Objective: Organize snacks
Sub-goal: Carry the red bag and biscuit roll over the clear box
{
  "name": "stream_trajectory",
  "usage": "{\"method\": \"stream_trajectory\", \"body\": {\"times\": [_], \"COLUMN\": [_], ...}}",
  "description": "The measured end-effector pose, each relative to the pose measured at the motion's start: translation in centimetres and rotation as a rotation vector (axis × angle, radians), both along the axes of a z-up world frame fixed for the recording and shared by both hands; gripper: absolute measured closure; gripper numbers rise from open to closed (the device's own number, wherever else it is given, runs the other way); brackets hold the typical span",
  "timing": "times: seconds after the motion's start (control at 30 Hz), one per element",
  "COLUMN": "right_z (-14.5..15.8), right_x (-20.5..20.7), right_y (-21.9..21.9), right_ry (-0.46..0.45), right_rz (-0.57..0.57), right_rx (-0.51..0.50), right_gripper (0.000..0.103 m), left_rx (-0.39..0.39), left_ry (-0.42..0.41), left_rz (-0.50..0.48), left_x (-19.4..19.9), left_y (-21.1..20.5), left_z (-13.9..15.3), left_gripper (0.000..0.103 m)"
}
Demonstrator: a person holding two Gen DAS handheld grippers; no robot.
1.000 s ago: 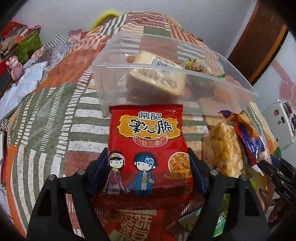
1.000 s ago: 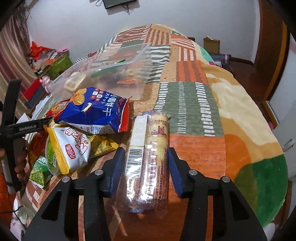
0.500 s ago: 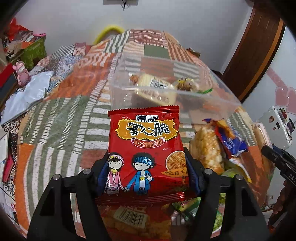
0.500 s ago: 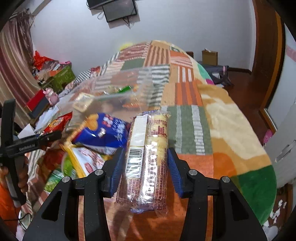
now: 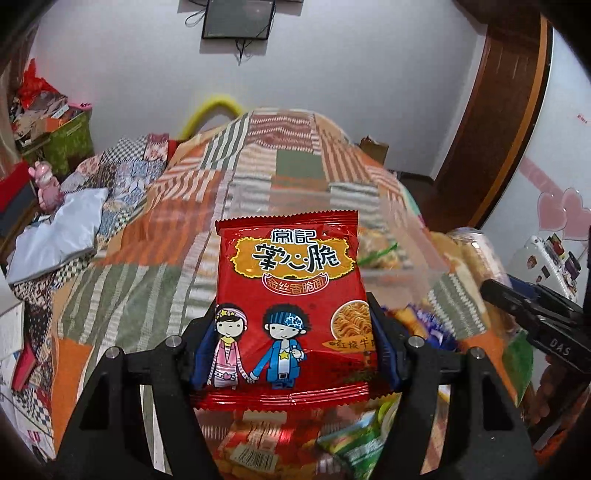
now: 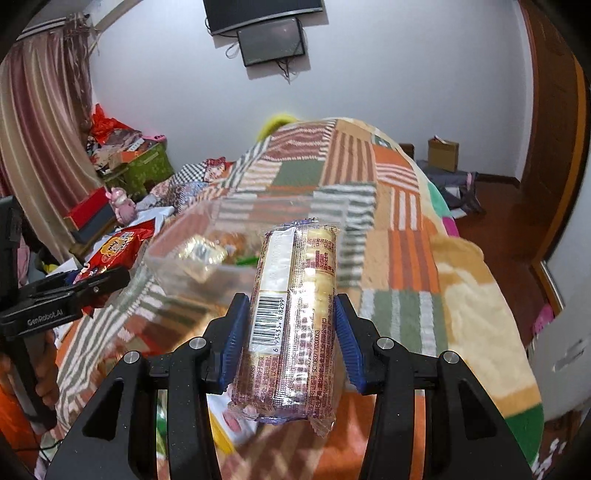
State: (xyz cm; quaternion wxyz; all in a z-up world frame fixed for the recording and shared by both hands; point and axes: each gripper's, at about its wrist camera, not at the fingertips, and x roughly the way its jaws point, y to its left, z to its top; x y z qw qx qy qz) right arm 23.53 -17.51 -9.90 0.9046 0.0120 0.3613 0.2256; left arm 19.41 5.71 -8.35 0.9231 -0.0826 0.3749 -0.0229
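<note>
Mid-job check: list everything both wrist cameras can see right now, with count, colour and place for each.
red noodle snack packet: 1, red with two cartoon figures, clamped in the left gripper, lifted off the bed
cracker roll: 1, pale in clear wrapper with barcode, clamped in the right gripper
clear plastic bin: 1, transparent, on the blanket beyond both packets, a few snacks inside
loose snack packets: several, green, orange, blue, on the bed below the grippers; blurred, no exact count
patchwork blanket: 1, orange, green, striped, covering the bed
wall screen: 1, dark, on the white wall
pink figurine: 1, left of the bed
left gripper: 1, black, blue pads
right gripper: 1, black, blue pads
</note>
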Motion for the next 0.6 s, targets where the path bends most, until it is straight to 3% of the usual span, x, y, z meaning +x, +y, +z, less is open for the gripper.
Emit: {"method": "stream_trajectory", "body": {"times": [0.33,0.6], "right_z": [0.2,-1.2], "right_x": [3.7,6.8], "right_y": [1.6,2.4], "right_ry": [-0.007,0.022], "right_rz": [0.011,0.01], "right_rx": [0.008,-0.018], "right_gripper": [0.06,0.06], "left_rx": [-0.008,-0.001], "left_ry": [-0.026,0.004], "left_rz": [-0.047,-0.068], "left_x": [4.1,7.8], "left_y": [-2.0,-3.5], "left_z": [0.9,-0.5], "left_gripper": [0.034,0.034]}}
